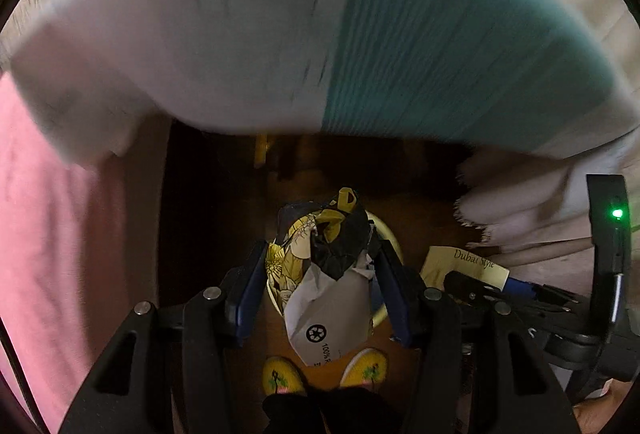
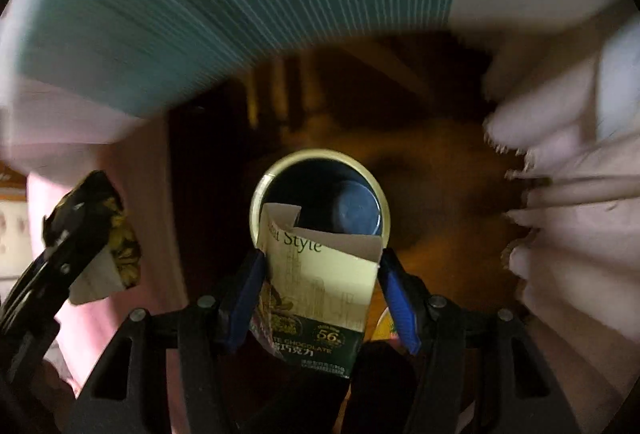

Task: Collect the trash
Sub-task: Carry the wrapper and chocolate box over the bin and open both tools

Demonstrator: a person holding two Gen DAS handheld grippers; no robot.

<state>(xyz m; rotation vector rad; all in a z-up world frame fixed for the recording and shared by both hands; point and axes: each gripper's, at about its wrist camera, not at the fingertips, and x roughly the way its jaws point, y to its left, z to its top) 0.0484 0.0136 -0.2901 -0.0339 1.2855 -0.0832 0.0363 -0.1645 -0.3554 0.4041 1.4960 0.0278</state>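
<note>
My left gripper (image 1: 320, 274) is shut on a crumpled paper wrapper (image 1: 324, 286), black and yellow flowered with a grey recycling-mark side. It also shows at the left of the right wrist view (image 2: 100, 254). My right gripper (image 2: 320, 274) is shut on a flattened chocolate box (image 2: 320, 282), cream and dark green, printed "Style" and "56%". The box shows in the left wrist view too (image 1: 460, 266). A round bin (image 2: 372, 178) with a pale rim and dark inside stands on the wooden floor right below the box.
A white and teal striped cloth (image 1: 320, 26) hangs over the upper view, blurred. Pink fabric (image 1: 60, 234) is at the left, fringed white fabric (image 2: 560, 194) at the right. Yellow slippers (image 1: 364, 368) stand on the brown floor below.
</note>
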